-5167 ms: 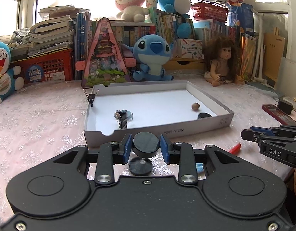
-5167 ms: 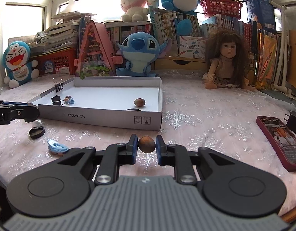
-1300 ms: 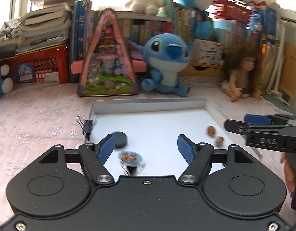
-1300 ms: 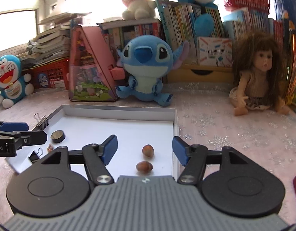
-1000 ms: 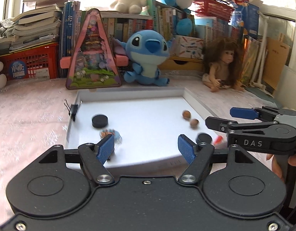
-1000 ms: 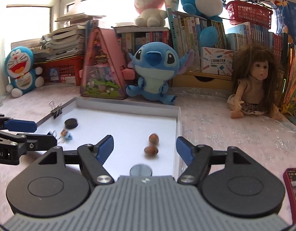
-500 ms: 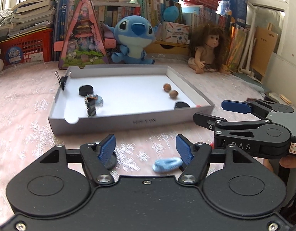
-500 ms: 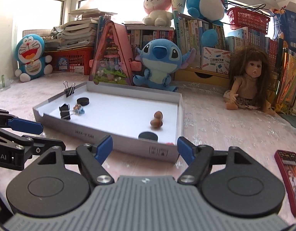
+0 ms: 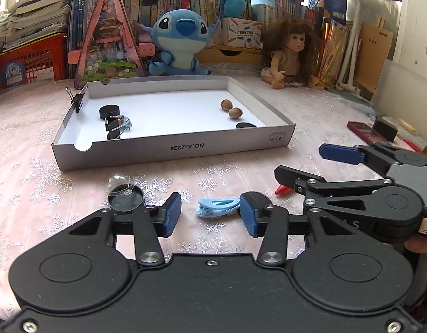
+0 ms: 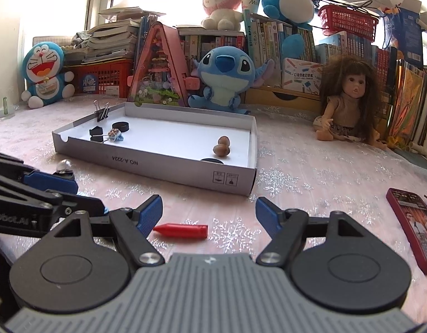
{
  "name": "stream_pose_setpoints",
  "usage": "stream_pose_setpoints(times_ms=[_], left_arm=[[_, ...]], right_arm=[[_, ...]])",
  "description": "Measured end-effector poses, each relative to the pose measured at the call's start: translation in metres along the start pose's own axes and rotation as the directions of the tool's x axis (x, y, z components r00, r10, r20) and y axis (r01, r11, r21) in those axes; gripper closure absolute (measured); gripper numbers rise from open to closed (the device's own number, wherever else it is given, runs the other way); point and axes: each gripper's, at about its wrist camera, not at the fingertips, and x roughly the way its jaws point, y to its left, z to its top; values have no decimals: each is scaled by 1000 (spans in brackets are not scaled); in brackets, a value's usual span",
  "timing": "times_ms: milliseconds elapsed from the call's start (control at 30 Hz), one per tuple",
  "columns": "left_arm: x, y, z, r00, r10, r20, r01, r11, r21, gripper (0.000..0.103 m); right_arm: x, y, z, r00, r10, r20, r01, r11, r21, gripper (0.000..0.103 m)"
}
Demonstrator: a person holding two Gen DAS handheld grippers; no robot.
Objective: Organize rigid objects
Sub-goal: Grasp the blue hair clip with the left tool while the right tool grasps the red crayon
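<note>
Blue pads of the left gripper (image 9: 210, 215) have just been closing around the pale-blue hair clip (image 9: 217, 207) lying on the cloth before the white tray (image 9: 171, 147), not yet pinching it. The right gripper (image 10: 209, 216), spread wide and empty, hangs over the red crayon (image 10: 181, 231). Both have left the tray for the next pickups.

Nuts (image 9: 231, 108) in tray (image 9: 169, 148) — clip (image 9: 217, 207) before it
</note>
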Motion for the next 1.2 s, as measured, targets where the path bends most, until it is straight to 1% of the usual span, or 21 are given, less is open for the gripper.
stream_pose_setpoints(times_ms=[200, 433, 800, 900, 1033, 1067, 1200], left_arm=[[2, 0, -3, 1000, 15, 5, -15, 1000, -1, 62], [2, 8, -5, 999, 52, 5, -52, 999, -1, 65], [-5, 25, -11, 993, 114, 19, -115, 993, 24, 64], [-8, 30, -13, 991, 128, 23, -129, 992, 17, 64], [-10, 33, -13, 992, 123, 25, -123, 992, 1, 69], [-10, 32, -13, 993, 119, 25, -120, 993, 5, 72], [-9, 28, -13, 994, 104, 29, -105, 994, 15, 76]], right_arm=[[-1, 3, -3, 1000, 7, -6, -7, 1000, -6, 20], [0, 5, -5, 1000, 13, -15, -13, 1000, -5, 20], [1, 7, -8, 1000, 13, -20, -14, 1000, -12, 20], [2, 8, -9, 1000, 17, -23, -18, 1000, -9, 20], [1, 10, -9, 999, 23, -23, -23, 1000, -12, 20], [2, 10, -9, 999, 25, -24, -25, 1000, -14, 20], [1, 12, -10, 999, 23, -22, -23, 1000, -18, 20]])
